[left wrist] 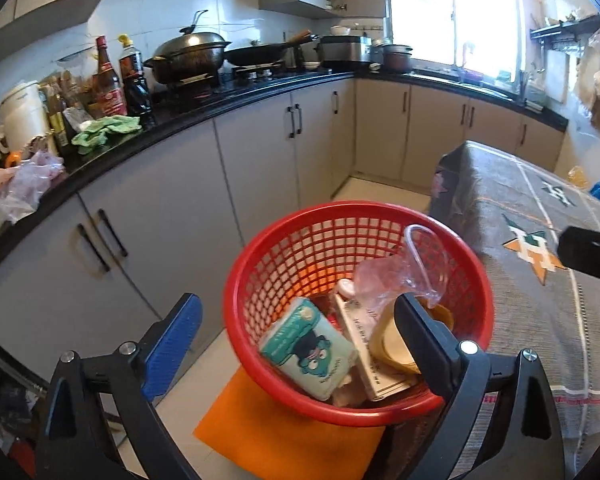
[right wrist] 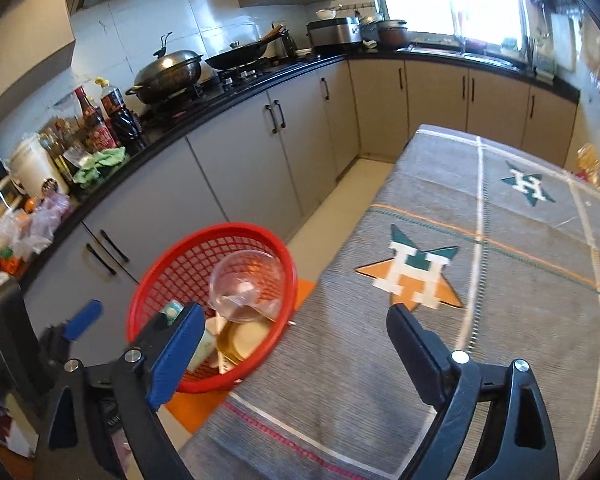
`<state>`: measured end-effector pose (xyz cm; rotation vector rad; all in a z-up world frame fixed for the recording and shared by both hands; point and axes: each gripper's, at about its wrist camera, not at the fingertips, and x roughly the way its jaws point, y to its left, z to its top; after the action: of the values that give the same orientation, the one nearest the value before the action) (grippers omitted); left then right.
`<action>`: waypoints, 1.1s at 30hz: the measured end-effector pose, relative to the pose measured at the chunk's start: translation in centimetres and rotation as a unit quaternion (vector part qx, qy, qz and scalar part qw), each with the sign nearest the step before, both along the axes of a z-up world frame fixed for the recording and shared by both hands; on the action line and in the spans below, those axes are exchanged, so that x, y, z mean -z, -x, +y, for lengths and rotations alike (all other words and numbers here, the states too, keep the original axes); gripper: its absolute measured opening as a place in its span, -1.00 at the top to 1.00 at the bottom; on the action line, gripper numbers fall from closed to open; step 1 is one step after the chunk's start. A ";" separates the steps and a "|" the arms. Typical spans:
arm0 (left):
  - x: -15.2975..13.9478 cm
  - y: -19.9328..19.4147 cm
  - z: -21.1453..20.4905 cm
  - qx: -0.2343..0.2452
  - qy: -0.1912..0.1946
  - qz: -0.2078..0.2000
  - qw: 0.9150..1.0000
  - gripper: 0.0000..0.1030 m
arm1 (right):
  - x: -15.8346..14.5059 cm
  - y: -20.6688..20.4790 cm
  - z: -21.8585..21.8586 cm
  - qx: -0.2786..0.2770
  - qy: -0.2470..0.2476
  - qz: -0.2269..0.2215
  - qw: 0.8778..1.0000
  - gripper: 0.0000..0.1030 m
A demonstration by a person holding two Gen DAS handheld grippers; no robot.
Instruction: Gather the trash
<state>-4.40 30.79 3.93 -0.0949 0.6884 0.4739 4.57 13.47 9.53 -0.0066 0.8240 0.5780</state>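
A red mesh basket (left wrist: 300, 248) stands on an orange seat beside the table. It holds a green tissue pack (left wrist: 310, 346), a white carton (left wrist: 364, 340), a yellowish bowl (left wrist: 392, 344) and a clear plastic cup (left wrist: 400, 276). My left gripper (left wrist: 296, 332) hangs open just above the basket's near rim, empty. The basket (right wrist: 168, 280) and cup (right wrist: 244, 280) also show in the right wrist view. My right gripper (right wrist: 296, 344) is open and empty, over the table's left edge, to the right of the basket.
A grey patterned cloth covers the table (right wrist: 500, 280). A black counter (left wrist: 172, 124) runs along the left with bottles, woks, a green rag and plastic bags. Grey cabinets (left wrist: 260, 160) stand below it. A narrow floor strip (right wrist: 340, 200) lies between.
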 end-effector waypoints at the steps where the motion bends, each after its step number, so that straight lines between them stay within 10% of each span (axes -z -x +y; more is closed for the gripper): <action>1: 0.0 0.0 0.0 -0.005 0.000 0.002 1.000 -0.87 | 0.0 0.1 -0.1 0.002 0.004 -0.003 1.000 -0.86; 17: -1.6 3.2 -0.5 -0.094 -0.105 -0.005 0.990 -0.90 | 0.2 1.4 -1.4 0.028 0.041 -0.030 0.998 -0.96; 33: -2.0 7.0 -4.2 -0.081 -0.110 -0.018 0.990 -0.90 | -1.0 5.7 -3.3 0.038 0.086 -0.094 0.991 -0.99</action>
<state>-11.44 26.55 5.90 0.0484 0.5910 0.6996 -1.13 10.15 10.51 -0.1835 0.6853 0.4254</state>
